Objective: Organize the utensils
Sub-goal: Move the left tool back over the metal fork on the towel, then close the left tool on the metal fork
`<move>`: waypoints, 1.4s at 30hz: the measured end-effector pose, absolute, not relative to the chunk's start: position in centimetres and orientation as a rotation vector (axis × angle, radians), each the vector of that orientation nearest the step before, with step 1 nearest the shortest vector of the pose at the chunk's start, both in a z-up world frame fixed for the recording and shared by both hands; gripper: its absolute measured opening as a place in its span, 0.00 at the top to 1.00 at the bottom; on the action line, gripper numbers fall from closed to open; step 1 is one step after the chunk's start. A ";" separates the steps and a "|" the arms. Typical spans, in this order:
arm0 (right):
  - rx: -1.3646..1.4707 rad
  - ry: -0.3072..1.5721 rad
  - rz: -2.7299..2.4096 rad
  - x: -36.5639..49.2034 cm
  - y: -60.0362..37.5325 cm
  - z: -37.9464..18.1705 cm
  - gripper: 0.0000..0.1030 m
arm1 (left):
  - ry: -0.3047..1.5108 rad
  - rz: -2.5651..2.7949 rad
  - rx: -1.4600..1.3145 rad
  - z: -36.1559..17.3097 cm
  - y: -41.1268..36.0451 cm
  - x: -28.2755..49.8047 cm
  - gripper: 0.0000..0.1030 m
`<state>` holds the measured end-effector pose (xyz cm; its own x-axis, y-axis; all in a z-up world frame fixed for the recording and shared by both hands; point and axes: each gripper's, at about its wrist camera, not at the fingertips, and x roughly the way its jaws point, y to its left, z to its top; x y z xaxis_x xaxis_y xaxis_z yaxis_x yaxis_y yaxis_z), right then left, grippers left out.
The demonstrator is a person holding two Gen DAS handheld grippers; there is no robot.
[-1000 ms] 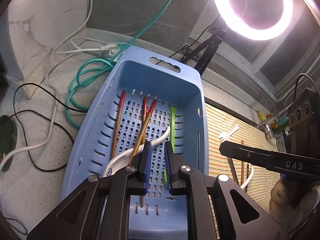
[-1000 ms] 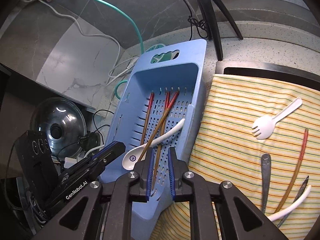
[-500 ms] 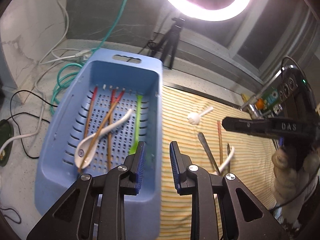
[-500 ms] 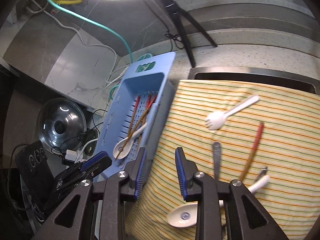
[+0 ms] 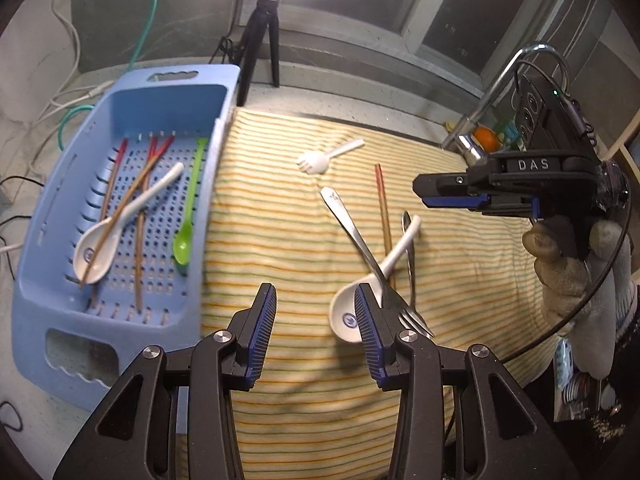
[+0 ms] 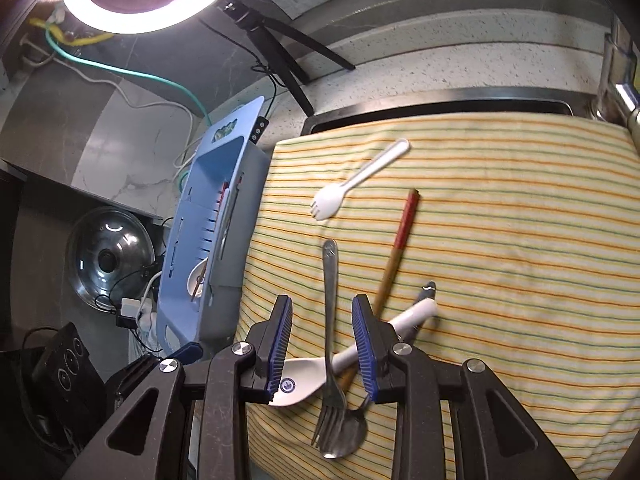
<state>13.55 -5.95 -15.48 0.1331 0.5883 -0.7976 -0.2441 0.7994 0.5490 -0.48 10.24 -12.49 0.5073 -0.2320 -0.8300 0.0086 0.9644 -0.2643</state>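
A blue slotted basket (image 5: 224, 128) at the left holds red-tipped chopsticks (image 5: 140, 184), a white ceramic spoon (image 5: 120, 220) and a green spoon (image 5: 188, 216). On the striped cloth (image 5: 280, 220) lie a white spork (image 5: 320, 160), a metal fork (image 5: 352, 224), a red-tipped chopstick (image 5: 382, 200), a white ceramic spoon (image 5: 384, 276) and a metal spoon (image 5: 409, 248). My left gripper (image 5: 316, 332) is open and empty over the cloth. My right gripper (image 6: 322, 344) is open, its fingers on either side of the fork (image 6: 330, 320), above the crossed utensils.
A ring light on a black tripod (image 5: 260, 40) stands behind the basket. Cables (image 5: 72, 92) lie at the far left. A tap (image 5: 492, 92) rises at the right. A steel pot lid (image 6: 108, 256) sits left of the basket in the right wrist view.
Both grippers have pulled back from the basket and moved right over the striped cloth. Both have opened wider. The right gripper now sits over the crossed fork and spoons.
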 end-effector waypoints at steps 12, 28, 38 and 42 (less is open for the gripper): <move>0.196 1.440 0.788 14.6 -3.6 -18.3 0.73 | 1.049 -0.141 -0.313 -13.3 5.1 -2.9 0.62; 0.021 1.534 0.963 15.5 -1.6 -19.1 0.73 | 1.042 0.040 -0.454 -14.6 1.7 -4.5 0.62; -0.038 1.528 1.020 16.2 -2.1 -17.9 0.73 | 1.044 0.085 -0.481 -14.6 1.0 -4.2 0.62; -0.037 1.551 1.019 16.5 -1.3 -19.0 0.73 | 1.074 0.102 -0.462 -15.7 0.7 -3.6 0.62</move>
<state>16.53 -1.27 -19.05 -0.2808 0.5059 -0.8156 -0.5483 0.6129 0.5689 -3.56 0.69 -15.65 0.4815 -0.1406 -0.8651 -0.3013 0.9003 -0.3140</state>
